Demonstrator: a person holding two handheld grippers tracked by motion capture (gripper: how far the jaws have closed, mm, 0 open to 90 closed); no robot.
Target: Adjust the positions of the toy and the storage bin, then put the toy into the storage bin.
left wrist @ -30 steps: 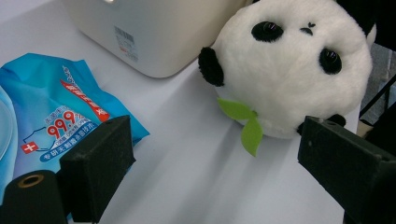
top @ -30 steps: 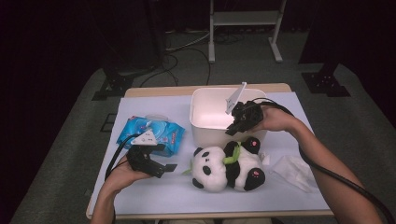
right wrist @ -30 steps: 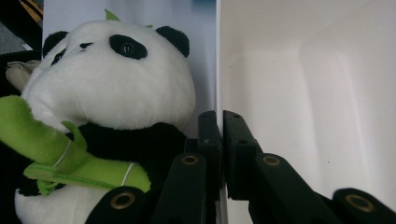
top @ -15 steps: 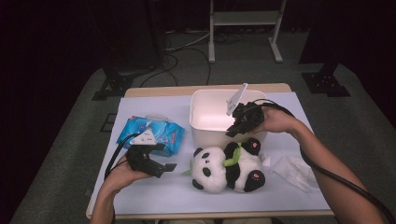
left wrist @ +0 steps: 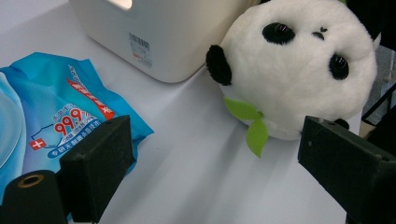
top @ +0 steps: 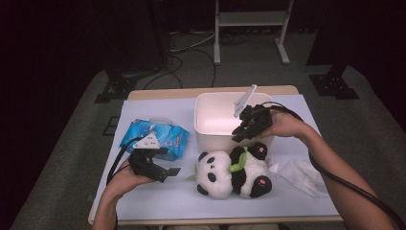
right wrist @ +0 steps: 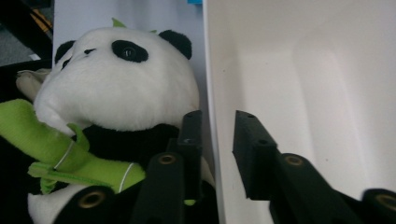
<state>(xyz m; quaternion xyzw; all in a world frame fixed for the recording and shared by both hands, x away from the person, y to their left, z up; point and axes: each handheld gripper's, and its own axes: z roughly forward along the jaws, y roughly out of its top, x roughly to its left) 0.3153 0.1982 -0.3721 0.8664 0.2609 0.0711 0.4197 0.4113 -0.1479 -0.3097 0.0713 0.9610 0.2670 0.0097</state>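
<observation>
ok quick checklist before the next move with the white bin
1. Right gripper released the white bin: ok, its fingers have just been opening; the wall stands between them with a gap.
2. Left gripper free: ok, open, nothing between its fingers.
3. Panda clear of the bin: not ok, it lies close against the front wall.
4. Bin empty: ok, nothing seen inside.
5. Wipes pack out of the way: ok, lying apart.

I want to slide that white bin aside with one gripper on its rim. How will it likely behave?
The white bin looks like stiff, thin-walled plastic, so it probably won't flex much. What shows of its inside is bare, so it is likely light and slides easily on the smooth sheet. The right gripper straddles its wall without pressing; pulling high may tip it.
</observation>
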